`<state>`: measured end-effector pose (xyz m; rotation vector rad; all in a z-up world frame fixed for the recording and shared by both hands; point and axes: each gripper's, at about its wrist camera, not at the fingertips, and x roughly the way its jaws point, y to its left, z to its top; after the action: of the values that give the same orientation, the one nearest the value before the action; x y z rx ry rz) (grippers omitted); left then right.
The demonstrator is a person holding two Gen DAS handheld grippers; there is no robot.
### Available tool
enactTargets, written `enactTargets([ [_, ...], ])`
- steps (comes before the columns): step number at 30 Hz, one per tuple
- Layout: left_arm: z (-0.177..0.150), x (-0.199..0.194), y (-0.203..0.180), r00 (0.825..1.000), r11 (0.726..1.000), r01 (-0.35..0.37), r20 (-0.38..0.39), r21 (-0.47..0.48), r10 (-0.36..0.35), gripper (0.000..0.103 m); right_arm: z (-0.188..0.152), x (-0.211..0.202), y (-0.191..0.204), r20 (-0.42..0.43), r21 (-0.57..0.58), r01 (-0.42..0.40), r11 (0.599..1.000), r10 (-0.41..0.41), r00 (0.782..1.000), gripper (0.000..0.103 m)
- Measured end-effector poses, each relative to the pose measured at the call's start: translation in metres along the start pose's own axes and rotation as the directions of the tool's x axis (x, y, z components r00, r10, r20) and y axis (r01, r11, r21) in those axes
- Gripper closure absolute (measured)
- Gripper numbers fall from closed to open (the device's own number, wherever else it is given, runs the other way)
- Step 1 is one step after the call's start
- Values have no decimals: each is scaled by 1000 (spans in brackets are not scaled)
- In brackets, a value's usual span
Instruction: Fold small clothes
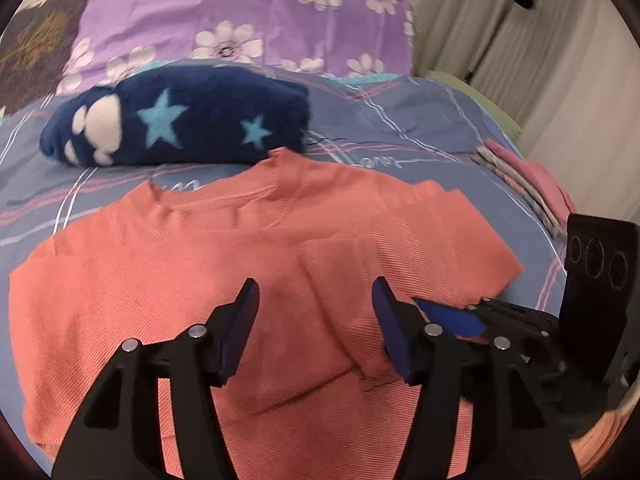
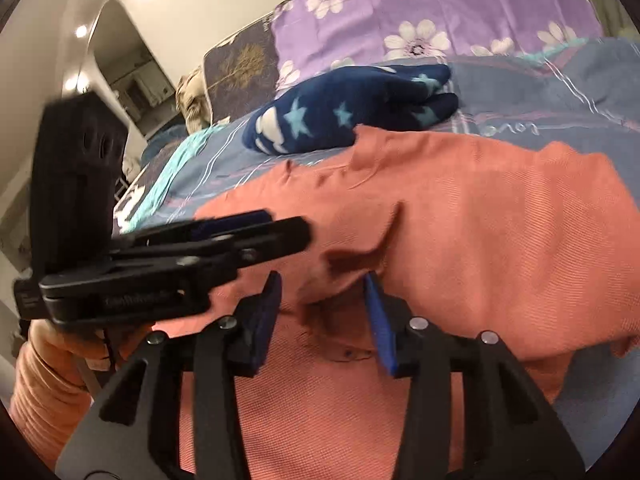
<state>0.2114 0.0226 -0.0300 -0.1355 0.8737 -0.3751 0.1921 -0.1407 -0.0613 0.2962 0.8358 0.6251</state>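
On the bed, salmon shirt (image 1: 248, 248) spread flat, both grippers over its near half
Left gripper (image 1: 316, 300) jaws partly open, nothing between them; right gripper (image 2: 324, 300) jaws partly open, a raised fold of shirt sits between, pads not clearly pressing it. Collar edge almost touches navy star blanket (image 1: 180, 120); bare blue sheet (image 1: 400, 128) right of blanket, pink folded stack (image 1: 532, 184) near bed's right edge

In the left wrist view, the salmon shirt (image 1: 248, 264) fills the frame's middle. Bare bed sheet (image 1: 400, 136) lies open at upper right, between the navy star blanket (image 1: 180, 120) blocking the upper left and the folded pink pile (image 1: 528, 188) at the right edge.
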Motion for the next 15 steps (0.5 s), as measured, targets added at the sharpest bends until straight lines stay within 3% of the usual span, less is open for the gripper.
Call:
enactTargets([
  [1, -1, 0, 4, 1000, 1000, 4, -1, -17, -4, 44, 2, 1, -6, -23, 17, -8, 1000, 9, 1000, 58],
  [2, -3, 0, 8, 1000, 999, 14, 1, -31, -14, 44, 3, 3, -8, -65, 9, -8, 1000, 9, 998, 51],
  [3, -2, -2, 10, 1000, 999, 23, 3, -36, -23, 43, 4, 8, -8, -165, -43, 15, 999, -22, 986, 48],
  [4, -3, -2, 10, 999, 999, 35, 4, -35, -34, 43, 5, 7, -7, -193, -84, 28, 996, -44, 980, 52],
  [7, -4, -3, -3, 999, 999, 46, 0, 17, -46, 40, 10, -21, -14, -149, -147, 157, 977, -178, 973, 51],
  [11, -5, 5, -39, 999, 988, 36, -12, 152, -35, 36, 12, -64, -46, -54, -62, 273, 960, -276, 960, 46],
  [13, -7, 17, -63, 999, 966, -23, -26, 256, 30, 26, 8, -77, -64, -35, -7, 303, 953, -303, 952, 46],
  [15, -9, 33, -81, 991, 935, -109, -43, 336, 130, 25, 7, -81, -81, -34, 47, 304, 952, -302, 953, 46],
])
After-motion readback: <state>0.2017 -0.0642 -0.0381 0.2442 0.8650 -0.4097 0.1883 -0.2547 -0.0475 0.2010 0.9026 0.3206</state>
